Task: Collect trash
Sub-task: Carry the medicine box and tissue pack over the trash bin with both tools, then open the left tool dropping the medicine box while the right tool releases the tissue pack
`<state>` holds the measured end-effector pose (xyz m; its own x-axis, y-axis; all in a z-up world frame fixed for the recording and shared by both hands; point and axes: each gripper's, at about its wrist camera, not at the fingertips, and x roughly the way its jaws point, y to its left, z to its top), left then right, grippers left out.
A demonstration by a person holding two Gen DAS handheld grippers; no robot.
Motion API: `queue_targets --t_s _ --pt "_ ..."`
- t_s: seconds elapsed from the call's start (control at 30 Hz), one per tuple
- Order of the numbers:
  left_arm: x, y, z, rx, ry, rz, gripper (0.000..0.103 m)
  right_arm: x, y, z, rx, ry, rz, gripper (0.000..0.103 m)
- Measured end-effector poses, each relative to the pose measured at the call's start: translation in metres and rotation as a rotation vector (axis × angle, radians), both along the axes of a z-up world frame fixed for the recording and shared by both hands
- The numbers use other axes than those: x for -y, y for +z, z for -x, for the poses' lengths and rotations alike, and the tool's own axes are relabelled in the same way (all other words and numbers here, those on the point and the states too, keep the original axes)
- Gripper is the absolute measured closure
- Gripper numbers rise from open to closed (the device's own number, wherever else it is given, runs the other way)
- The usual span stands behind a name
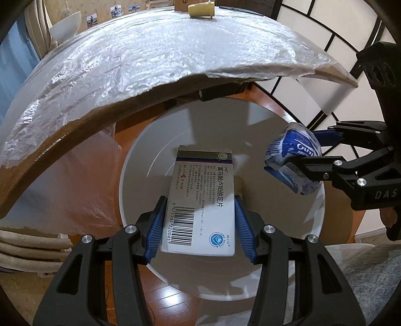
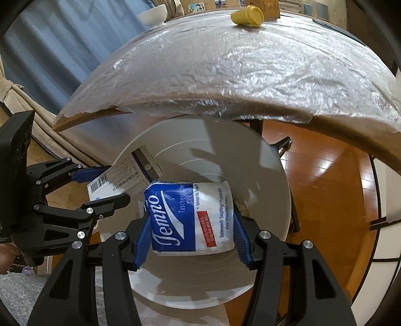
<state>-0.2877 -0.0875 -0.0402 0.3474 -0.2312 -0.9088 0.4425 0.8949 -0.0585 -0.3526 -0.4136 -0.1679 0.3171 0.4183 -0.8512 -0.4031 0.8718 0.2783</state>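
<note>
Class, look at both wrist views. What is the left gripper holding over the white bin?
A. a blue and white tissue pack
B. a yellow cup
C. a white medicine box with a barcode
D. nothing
C: the left gripper has its blue fingers pressed on both sides of the medicine box above the bin, while the tissue pack sits in the right gripper.

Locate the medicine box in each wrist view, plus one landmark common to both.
Left wrist: medicine box at lower centre, clamped in the left gripper, above the white bin.
Right wrist: the box at centre-left, beside the tissue pack that the right gripper holds.
Shared landmark: the yellow cup lying on the plastic-covered table, top of both.
</note>
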Motion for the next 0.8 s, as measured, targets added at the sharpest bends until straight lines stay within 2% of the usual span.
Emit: queue_targets --t_s 0.67,0.73,0.77,0.8 --pt "0.011 -0.027 -0.021 -0.036 0.001 -0.036 0.050 0.008 -0.026 -0.007 -0.031 -0.044 0.033 0.048" --pt "0.011 -0.028 -0.021 -0.044 0.000 -0.026 0.049 0.009 -0.026 -0.009 -0.035 -0.037 0.026 0.045" --pt "0.011 -0.029 -0.022 -0.045 0.002 -0.019 0.041 0.009 -0.025 -0.008 -0.033 -0.037 0.027 0.040" --pt "0.011 -0.031 -0.025 -0.043 0.012 -0.023 0.033 0.011 -0.023 -0.008 -0.025 -0.044 0.031 0.027"
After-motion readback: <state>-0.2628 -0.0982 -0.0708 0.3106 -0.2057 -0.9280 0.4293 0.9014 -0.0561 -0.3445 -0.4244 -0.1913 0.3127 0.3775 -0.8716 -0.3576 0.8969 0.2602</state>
